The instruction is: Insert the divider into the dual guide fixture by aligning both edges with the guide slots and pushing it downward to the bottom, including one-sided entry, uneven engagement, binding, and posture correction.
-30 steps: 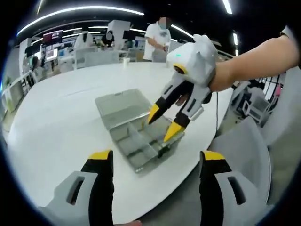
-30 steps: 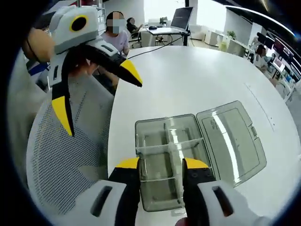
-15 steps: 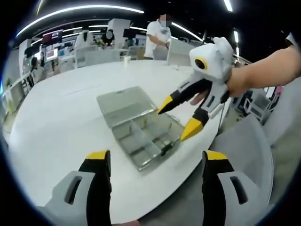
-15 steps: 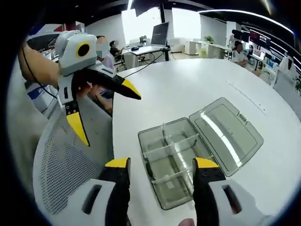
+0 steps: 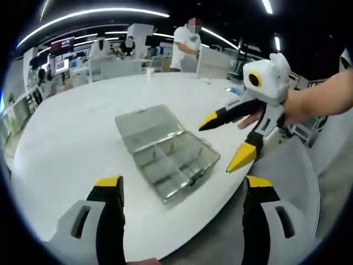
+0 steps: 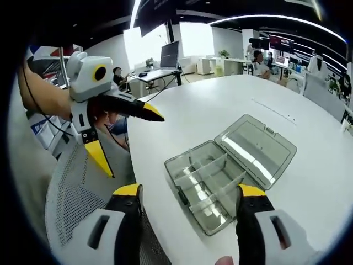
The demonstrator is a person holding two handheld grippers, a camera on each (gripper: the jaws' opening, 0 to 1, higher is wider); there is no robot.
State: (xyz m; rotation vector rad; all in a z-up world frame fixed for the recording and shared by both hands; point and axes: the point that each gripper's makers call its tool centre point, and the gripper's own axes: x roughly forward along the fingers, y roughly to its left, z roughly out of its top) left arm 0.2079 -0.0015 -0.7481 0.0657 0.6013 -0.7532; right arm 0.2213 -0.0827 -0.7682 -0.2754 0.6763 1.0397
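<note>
Left hand-held gripper, white body with black jaws tipped in yellow: jaws spread wide and empty, held off the near edge of the round white counter. In the right gripper view it hangs at the left, over a grey mesh chair, beside the counter edge, its jaws equally parted.

Right hand-held gripper, same build: jaws released, nothing between them, raised above and short of the clear, smoke-tinted plastic compartment box. In the left gripper view it hovers to the right of the box, well apart from it, carried by a person's bare hand.

The box lies on the counter near its edge, its hinged lid folded flat open beside the tray. Thin translucent dividers stand inside the tray, seated in the wall slots and splitting it into cells; their tops look level with the walls, though fine seating cannot be judged at this size.

Progress, as a judgement: insertion appears complete, since neither hand-held gripper carries a divider and both stand clear; at most a check of full depth remains.

No brand, label or legible writing can be read on the box or the hand-held grippers.
</note>
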